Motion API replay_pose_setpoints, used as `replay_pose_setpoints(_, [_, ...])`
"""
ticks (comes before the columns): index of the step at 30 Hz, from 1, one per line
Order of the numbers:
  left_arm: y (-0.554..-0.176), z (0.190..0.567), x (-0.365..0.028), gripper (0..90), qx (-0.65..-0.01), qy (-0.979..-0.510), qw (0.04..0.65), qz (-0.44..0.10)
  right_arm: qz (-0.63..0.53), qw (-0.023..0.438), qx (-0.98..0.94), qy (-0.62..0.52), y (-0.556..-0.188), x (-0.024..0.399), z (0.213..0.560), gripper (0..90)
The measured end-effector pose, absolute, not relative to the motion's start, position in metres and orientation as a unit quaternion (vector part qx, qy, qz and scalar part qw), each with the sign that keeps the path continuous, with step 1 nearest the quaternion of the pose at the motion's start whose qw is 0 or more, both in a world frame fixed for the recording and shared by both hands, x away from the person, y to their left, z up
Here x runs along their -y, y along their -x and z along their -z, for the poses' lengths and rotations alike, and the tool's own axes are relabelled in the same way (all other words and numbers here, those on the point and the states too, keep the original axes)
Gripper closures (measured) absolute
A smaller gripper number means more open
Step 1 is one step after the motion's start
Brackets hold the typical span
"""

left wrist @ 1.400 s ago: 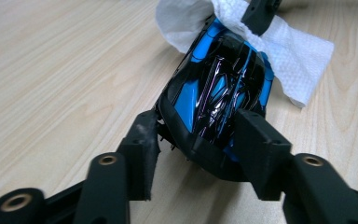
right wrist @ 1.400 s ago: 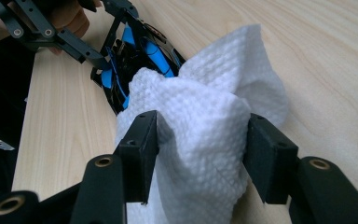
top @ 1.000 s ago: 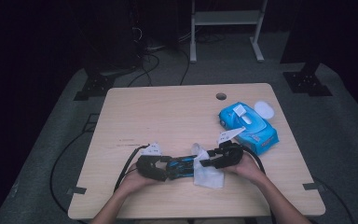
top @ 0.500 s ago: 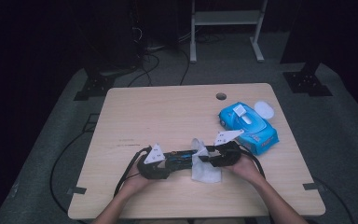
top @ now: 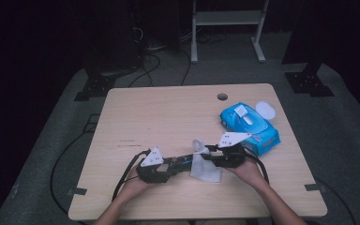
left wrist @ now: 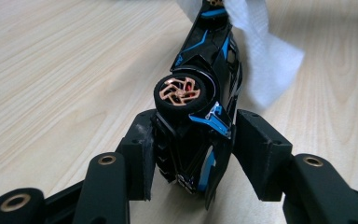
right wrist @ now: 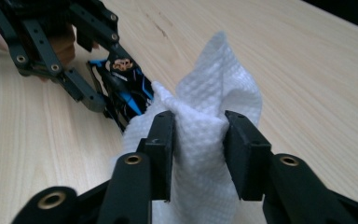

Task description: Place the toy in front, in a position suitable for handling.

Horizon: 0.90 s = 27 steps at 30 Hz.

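Left tool (left wrist: 193, 154) jaws have just been closing, now clamped on toy car (left wrist: 200, 98) rear. Right tool (right wrist: 198, 140) likewise closing, pinching wipe (right wrist: 209, 126) against car's far end. Both sit near tabletop (top: 168, 117) front edge, centre.

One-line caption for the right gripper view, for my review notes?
Right gripper pinches a white wipe while the left gripper holds a black-and-blue toy car over the table.
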<state>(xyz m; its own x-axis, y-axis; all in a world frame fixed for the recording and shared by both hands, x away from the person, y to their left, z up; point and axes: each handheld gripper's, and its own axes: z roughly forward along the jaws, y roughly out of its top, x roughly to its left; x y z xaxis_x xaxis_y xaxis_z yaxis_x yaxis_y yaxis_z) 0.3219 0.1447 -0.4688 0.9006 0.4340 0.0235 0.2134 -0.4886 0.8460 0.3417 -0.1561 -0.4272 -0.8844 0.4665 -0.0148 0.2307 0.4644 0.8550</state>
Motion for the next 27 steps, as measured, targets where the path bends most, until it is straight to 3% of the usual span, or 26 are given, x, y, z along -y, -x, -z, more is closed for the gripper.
replay_pose_setpoints(8, [-0.320,0.470,-0.138,56.4,-0.174,-0.853,0.479,-0.109,-0.471,0.131,-0.848,-0.205,-0.338,0.145,0.424,83.8])
replay_pose_setpoints(21, [-0.321,0.471,-0.136,58.1,-0.163,-0.853,0.485,-0.106,-0.468,0.110,-0.860,-0.169,-0.330,0.083,0.426,85.5])
replay_pose_setpoints(27, [-0.322,0.472,-0.137,58.1,-0.161,-0.851,0.488,-0.106,-0.458,0.137,-0.858,-0.189,-0.335,0.102,0.426,85.9])
